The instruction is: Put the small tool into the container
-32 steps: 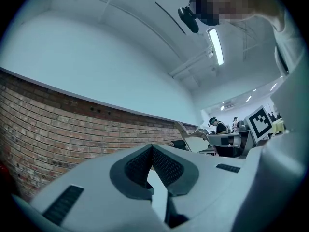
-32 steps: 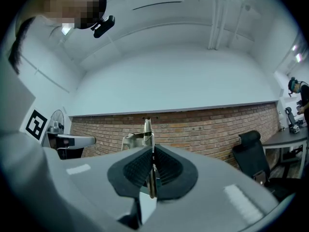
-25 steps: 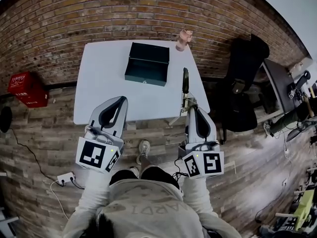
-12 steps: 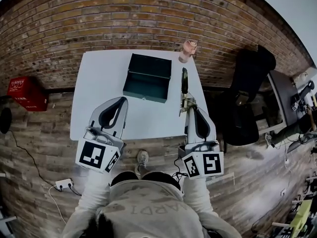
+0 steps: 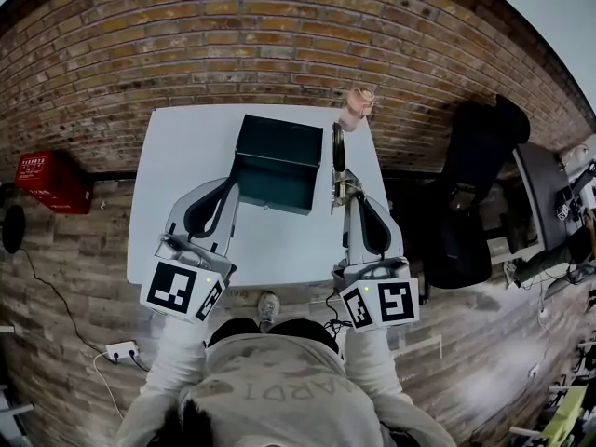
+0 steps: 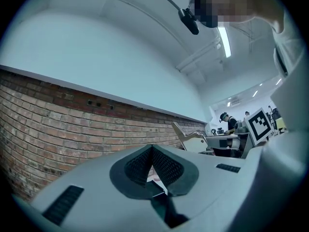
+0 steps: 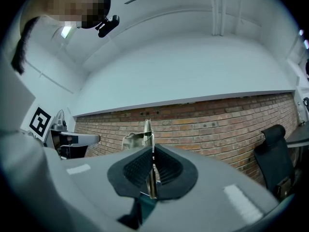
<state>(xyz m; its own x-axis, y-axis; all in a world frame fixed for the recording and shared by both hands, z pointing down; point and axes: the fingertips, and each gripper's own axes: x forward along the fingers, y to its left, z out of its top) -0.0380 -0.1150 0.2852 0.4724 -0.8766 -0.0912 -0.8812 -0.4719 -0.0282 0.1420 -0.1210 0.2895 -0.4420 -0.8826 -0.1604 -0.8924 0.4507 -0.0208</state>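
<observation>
An open dark green box (image 5: 277,161) stands on the white table (image 5: 177,175), near the far side. My right gripper (image 5: 351,199) (image 7: 152,151) hovers over the table's right part, just right of the box. It is shut on a small metal tool (image 5: 338,164) (image 7: 146,133) with a dark handle that sticks out forward past the fingertips. My left gripper (image 5: 229,187) (image 6: 152,150) is shut with nothing in it, and its tips are close to the box's front left corner.
A pink cup-like thing (image 5: 355,108) stands at the table's far right corner. A brick wall (image 5: 279,45) runs behind the table. On the floor are a red crate (image 5: 51,168) at the left and a black chair (image 5: 473,189) at the right.
Both grippers have moved forward, from the table's near edge to over the tabletop beside the box. The table and box now lie closer in the head view. The tool stays gripped.
</observation>
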